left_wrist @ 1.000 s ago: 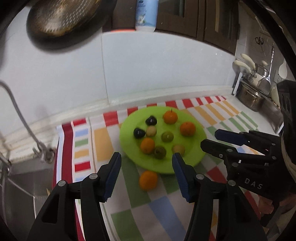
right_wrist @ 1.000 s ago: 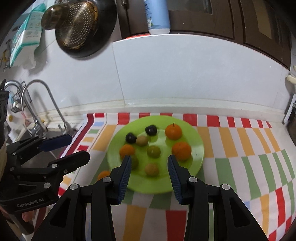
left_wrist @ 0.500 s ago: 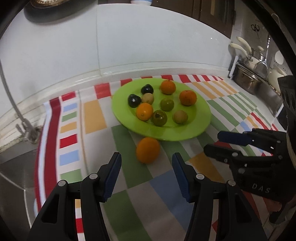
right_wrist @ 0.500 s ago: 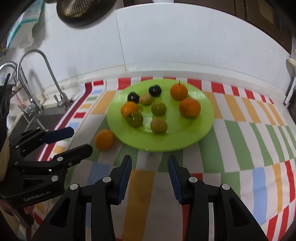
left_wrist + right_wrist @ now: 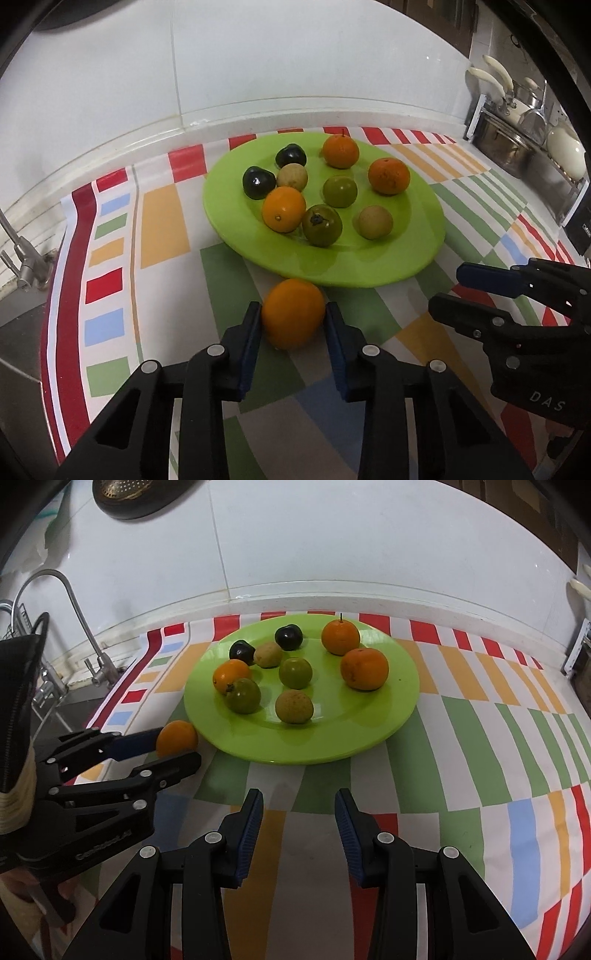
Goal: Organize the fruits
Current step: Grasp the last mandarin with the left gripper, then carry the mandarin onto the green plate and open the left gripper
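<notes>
the stray orange [image 5: 293, 313] sits on the checked cloth [image 5: 162, 221] just off the near-left edge of the green plate [image 5: 424, 236], the one fruit not yet with the others. the left claw [image 5: 293, 321] is right on it: its two blue pads bracket the orange, one on each side, and both look to be touching the skin or within a hair of it. i'd call that closed onto the fruit, though how firm the squeeze is i can't tell, and the orange appears to rest on the cloth, not lifted.

the relation that matters is simple. the orange lies dead ahead of the left claw, between its fingers, and the plate is straight beyond it, its rim just past the fruit. being round, the orange has no long axis to worry about, so the grip angle hardly counts.

the right claw [image 5: 298, 819] hangs over bare cloth in front of the plate with its jaws apart and nothing between them, well away from the orange. the left is plainly the nearer hand.

on the plate eight fruits lie already: three oranges, two green ones, two tan ones, two dark ones, with open green at the near and right side. my guess is the next move needs a lift and a short carry forward over the rim into that free space.
</notes>
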`<state>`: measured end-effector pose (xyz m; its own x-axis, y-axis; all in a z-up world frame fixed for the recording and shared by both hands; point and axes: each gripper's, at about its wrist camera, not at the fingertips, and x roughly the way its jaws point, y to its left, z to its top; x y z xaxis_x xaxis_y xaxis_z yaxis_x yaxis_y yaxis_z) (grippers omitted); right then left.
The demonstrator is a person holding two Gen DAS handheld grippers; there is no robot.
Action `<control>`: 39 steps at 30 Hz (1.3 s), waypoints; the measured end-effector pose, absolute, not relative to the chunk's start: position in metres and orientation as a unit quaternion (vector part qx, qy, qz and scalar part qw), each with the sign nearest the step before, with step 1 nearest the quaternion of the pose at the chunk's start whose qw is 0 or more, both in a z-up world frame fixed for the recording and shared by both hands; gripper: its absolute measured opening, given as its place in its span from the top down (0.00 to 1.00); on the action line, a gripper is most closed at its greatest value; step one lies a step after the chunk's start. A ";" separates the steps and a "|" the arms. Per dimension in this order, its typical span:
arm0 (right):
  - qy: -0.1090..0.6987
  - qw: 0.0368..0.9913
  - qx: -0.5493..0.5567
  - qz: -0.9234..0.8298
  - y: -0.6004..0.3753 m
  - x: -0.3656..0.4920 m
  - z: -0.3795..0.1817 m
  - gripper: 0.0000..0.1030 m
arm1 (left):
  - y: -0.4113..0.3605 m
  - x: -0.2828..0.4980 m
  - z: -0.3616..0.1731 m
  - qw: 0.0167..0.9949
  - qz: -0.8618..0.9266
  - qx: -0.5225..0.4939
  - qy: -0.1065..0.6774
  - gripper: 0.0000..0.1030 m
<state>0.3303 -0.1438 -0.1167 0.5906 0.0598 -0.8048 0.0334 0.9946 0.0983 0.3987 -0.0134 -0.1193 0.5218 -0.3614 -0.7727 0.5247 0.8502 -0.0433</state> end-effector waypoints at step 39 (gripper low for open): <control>0.359 0.931 0.069 -0.010 -0.190 0.309 -0.035 0.60 | -0.067 0.376 -0.019 0.891 -0.292 0.115 0.327 0.68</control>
